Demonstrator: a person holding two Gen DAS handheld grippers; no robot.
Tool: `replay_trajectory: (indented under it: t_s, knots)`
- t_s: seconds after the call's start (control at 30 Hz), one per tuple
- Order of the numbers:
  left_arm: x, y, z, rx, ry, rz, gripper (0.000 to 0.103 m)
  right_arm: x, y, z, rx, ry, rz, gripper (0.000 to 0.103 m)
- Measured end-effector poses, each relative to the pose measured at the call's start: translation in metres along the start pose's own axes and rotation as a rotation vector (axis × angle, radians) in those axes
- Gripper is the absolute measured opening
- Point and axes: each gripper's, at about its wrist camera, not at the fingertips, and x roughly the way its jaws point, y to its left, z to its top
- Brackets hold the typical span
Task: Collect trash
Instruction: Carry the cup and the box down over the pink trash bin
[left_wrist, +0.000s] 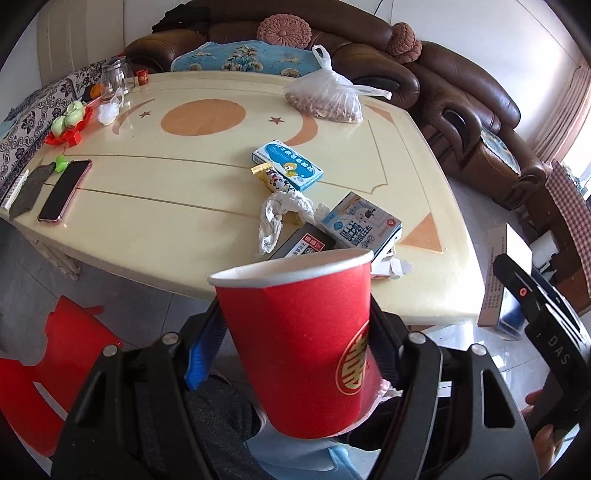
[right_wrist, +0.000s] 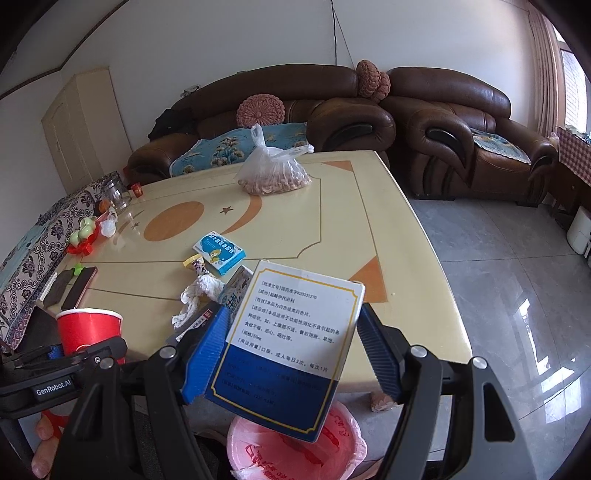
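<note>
Left wrist view
Left gripper (left_wrist: 295, 343): closed onto the red paper cup (left_wrist: 303, 343), which is pinched between a blue ribbed pad (left_wrist: 201, 350) and a dark pad on the other side.
Cup: a tapered paper wall with a white rolled rim; a gold round emblem with a Chinese character is printed low on its side. Its long axis is tilted, mouth up and leaning toward the worktop (left_wrist: 184, 206).
Cup position: held off the near edge of the worktop, above the floor.
Worktop: glossy cream surface inlaid with an orange oval, crescents and stars.
Trash on worktop: a blue carton with a cartoon bear (left_wrist: 287, 164), a candy wrapper (left_wrist: 273, 179), a crumpled white tissue (left_wrist: 280, 218) and a blue-and-white milk carton (left_wrist: 360, 225) are clustered near the front right; their writing cannot be read.
Other items: a pink-edged phone (left_wrist: 64, 190) lies flat at the left; a knotted clear bag of nuts (left_wrist: 327, 98) sits at the far side.

Right wrist view
Right gripper (right_wrist: 291, 350): clamped on a flat medicine box (right_wrist: 288, 347) between blue ribbed pads.
Box: white above, dark blue below, with a yellow border; Chinese dosage text and "50mg" are printed on it. Its long axis runs near upright, leaning right.
Box position: held over a bin lined with a pink printed bag (right_wrist: 295, 450), off the worktop edge.
Writing: "GenRobot.AI" is read on the left gripper's body at lower left.
</note>
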Motion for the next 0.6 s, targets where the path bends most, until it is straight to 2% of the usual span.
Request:
replay_trajectory:
  t_s: [0.6]
  knots:
    - [0.03,-0.031,-0.07,0.163,0.099,-0.006,0.068,-0.007,0.003,-0.049,-0.041,0.085,-0.012,0.069]
